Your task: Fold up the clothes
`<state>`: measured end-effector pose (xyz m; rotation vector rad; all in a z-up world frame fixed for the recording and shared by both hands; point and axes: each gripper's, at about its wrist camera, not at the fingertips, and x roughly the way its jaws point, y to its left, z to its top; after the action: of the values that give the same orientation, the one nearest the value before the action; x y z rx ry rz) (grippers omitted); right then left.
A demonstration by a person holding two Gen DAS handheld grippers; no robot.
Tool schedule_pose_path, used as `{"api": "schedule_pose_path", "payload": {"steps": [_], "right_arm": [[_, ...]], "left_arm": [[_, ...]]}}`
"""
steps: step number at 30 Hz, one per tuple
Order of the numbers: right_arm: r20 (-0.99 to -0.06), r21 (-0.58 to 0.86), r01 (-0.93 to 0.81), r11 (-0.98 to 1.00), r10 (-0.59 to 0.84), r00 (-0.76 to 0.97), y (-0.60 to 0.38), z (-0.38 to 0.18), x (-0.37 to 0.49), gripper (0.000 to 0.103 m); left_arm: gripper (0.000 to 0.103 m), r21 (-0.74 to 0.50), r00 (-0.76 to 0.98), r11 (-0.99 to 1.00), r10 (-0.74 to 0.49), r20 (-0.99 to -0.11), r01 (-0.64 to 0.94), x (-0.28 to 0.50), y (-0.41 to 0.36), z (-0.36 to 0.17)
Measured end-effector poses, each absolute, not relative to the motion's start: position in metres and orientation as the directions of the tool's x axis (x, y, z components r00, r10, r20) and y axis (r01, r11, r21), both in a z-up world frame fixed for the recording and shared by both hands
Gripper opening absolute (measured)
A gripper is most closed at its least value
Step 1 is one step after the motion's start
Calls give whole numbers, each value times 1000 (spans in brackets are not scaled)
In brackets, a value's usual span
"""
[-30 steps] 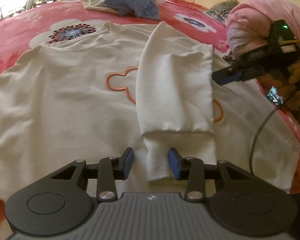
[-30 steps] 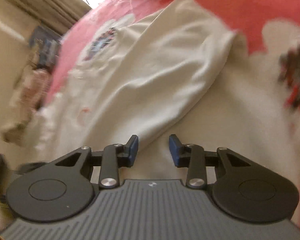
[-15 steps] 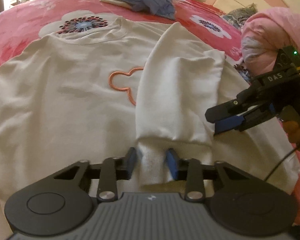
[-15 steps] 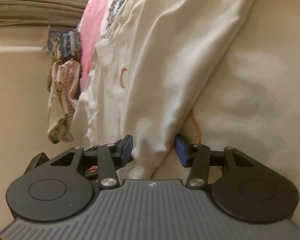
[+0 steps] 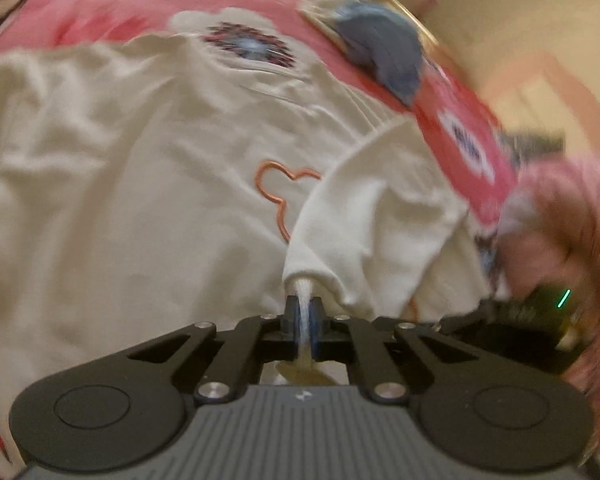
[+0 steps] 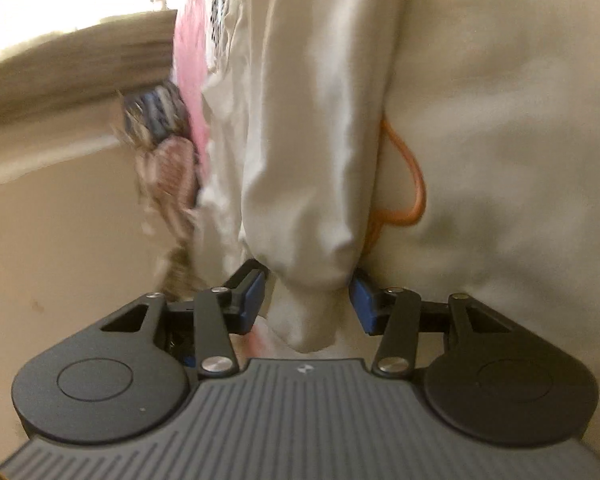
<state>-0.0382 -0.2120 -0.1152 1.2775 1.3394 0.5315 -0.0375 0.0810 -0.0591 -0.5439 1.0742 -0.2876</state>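
A cream sweatshirt (image 5: 140, 200) with an orange outline design (image 5: 276, 188) lies spread on the bed. Its right sleeve (image 5: 372, 208) is folded over the chest. My left gripper (image 5: 303, 320) is shut on the ribbed cuff (image 5: 303, 288), which is bunched between the blue pads and raised a little. In the right wrist view, my right gripper (image 6: 308, 300) is rolled on its side and open. The sleeve (image 6: 312, 160) hangs between its fingers (image 6: 256, 296) without being pinched. The sweatshirt body (image 6: 500, 120) lies beside it.
The red floral bedspread (image 5: 460, 112) lies under the sweatshirt. A crumpled blue garment (image 5: 380, 56) sits at the far side of the bed. A pink bundle (image 5: 572, 208) is at the right. Hanging clothes (image 6: 164, 152) are by the wall.
My left gripper closed on the cuff, lifted it slightly and rolled. My right gripper rolled, dropped to the sleeve and widened, and now has the sleeve between its fingers.
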Motion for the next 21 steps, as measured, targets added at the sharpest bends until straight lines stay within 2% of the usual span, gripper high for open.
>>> {"api": "schedule_pose_path", "payload": {"steps": [3, 7, 8, 9, 11, 15, 21], "right_arm": [[-310, 896, 409, 174, 904, 295, -204, -129, -43, 48], [-228, 912, 404, 73, 908, 352, -191, -131, -45, 48], [-226, 918, 389, 77, 908, 352, -187, -128, -44, 42], [-240, 925, 365, 103, 905, 352, -184, -122, -43, 37], [-257, 939, 315, 140, 893, 369, -184, -109, -42, 13], [-386, 922, 143, 359, 867, 314, -189, -63, -40, 10], [-615, 761, -97, 641, 761, 207, -196, -11, -66, 10]], "left_arm": [[5, -617, 460, 778, -507, -729, -120, -36, 89, -60], [5, -638, 473, 759, -519, -712, -128, -38, 87, -56], [5, -644, 476, 754, -522, -708, -132, -39, 87, -55], [5, -642, 479, 755, -517, -709, -136, -40, 87, -54], [5, -657, 484, 740, -527, -699, -142, -45, 89, -55], [5, -678, 484, 724, -553, -678, -123, -65, 85, -54], [5, -668, 427, 744, -594, -682, -32, -100, 50, -60]]}}
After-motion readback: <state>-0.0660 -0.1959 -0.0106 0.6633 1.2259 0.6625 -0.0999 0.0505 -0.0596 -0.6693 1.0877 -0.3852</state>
